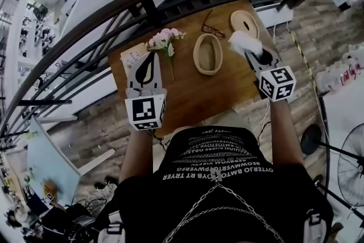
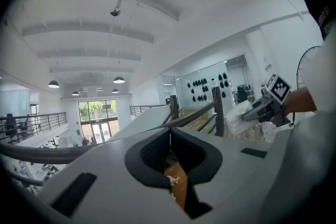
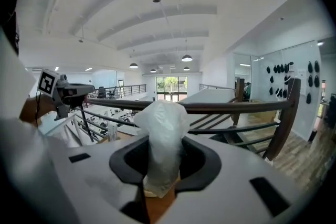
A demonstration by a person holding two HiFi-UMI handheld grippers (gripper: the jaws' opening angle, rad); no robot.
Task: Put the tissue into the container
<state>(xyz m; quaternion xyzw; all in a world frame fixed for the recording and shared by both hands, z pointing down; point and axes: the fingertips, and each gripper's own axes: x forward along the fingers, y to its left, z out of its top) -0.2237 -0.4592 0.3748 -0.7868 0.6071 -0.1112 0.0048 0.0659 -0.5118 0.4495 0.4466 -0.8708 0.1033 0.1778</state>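
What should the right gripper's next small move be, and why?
Probably shift the right gripper leftward until the tissue hangs over the oval container, then lower it. Its jaws are clamped on the tissue, which sits right of the container, nearer the lid lying apart on the table. The container is open and looks empty, so nothing blocks the way in.

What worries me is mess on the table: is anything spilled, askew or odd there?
Nothing stands out. The container is upright and open, its lid lies flat beside it, the glasses and flowers rest on the table, and nothing is spilled. The tissue is off the table, in the right gripper.
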